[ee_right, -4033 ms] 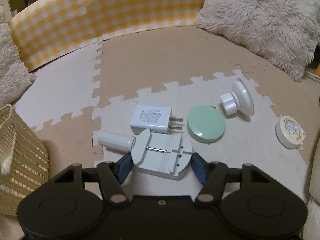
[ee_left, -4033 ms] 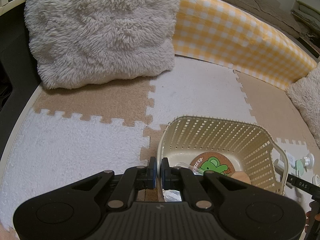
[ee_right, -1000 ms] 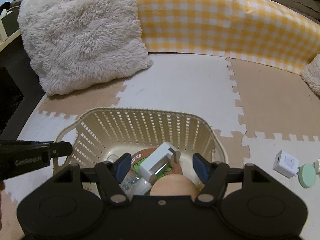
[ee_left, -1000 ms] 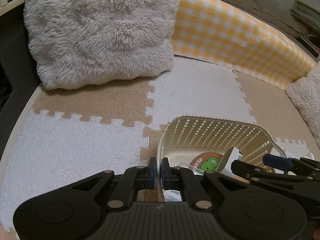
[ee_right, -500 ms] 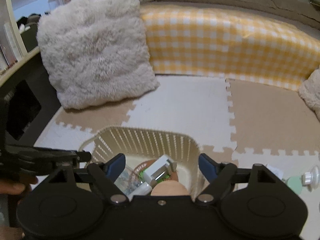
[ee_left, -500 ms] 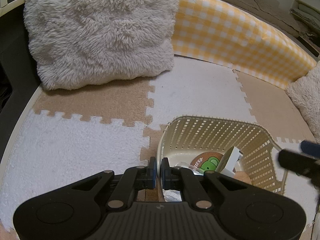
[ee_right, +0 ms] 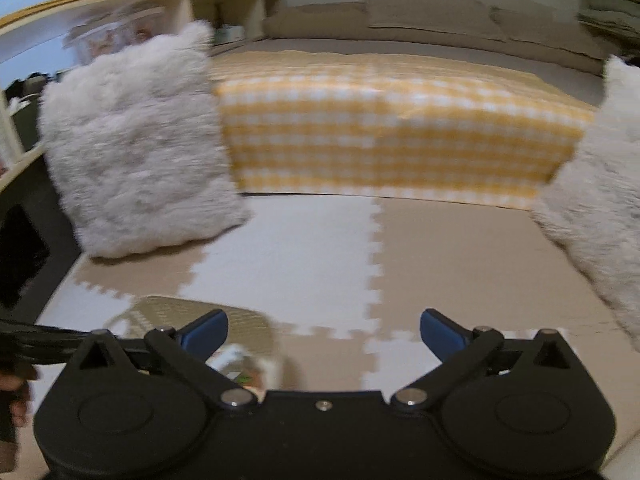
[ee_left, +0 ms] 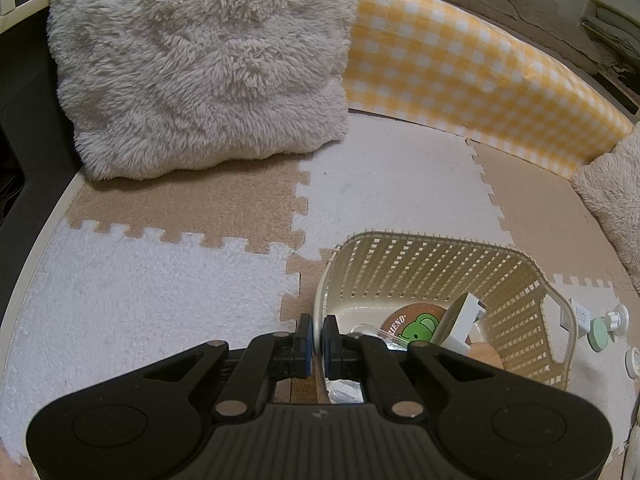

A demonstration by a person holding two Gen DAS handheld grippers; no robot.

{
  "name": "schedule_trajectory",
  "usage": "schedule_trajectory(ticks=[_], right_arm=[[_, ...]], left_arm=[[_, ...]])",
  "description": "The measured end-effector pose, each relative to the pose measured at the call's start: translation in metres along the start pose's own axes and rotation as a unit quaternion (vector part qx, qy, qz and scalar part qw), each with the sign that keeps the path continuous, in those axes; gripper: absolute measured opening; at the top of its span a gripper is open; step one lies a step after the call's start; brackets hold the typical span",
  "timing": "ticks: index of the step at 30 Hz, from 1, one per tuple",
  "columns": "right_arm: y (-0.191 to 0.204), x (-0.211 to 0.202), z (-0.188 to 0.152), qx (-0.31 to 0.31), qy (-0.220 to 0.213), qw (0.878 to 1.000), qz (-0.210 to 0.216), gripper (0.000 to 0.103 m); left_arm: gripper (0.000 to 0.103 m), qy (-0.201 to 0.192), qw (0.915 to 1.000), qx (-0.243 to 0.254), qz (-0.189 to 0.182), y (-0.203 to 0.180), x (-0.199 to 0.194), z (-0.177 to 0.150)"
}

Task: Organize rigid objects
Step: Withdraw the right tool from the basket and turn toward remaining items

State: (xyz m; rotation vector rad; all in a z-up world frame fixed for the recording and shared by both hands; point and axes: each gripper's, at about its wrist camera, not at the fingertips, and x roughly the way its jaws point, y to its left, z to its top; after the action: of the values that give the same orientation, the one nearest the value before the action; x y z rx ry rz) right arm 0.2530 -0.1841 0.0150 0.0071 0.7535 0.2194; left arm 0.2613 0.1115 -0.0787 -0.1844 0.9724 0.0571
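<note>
Basket [ee_left: 420, 268] holding white tool [ee_left: 466, 322] (tilted), frog coaster [ee_left: 416, 326], left tongs [ee_left: 315, 334] gripping rim

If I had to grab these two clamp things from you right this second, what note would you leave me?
Left hand-held gripper: shut on the near rim of the cream basket, steadying it.
Right hand-held gripper: open, holding nothing, lifted above the mat.
Done: the white tool is in the basket, leaning over the frog coaster.
Left on the mat right of the basket: white charger, green disc, white knob, round tape. Probably take the charger next.
</note>
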Motion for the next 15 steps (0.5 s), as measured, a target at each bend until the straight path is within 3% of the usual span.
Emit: schedule_trajectory(ticks=[15], right_arm=[[-0.144, 0.017, -0.047, 0.090, 0.042, 0.986, -0.133, 0.103]], left_arm=[[0.004, 0.000, 1.0000, 0.004, 0.003, 0.000, -0.001, -0.001]])
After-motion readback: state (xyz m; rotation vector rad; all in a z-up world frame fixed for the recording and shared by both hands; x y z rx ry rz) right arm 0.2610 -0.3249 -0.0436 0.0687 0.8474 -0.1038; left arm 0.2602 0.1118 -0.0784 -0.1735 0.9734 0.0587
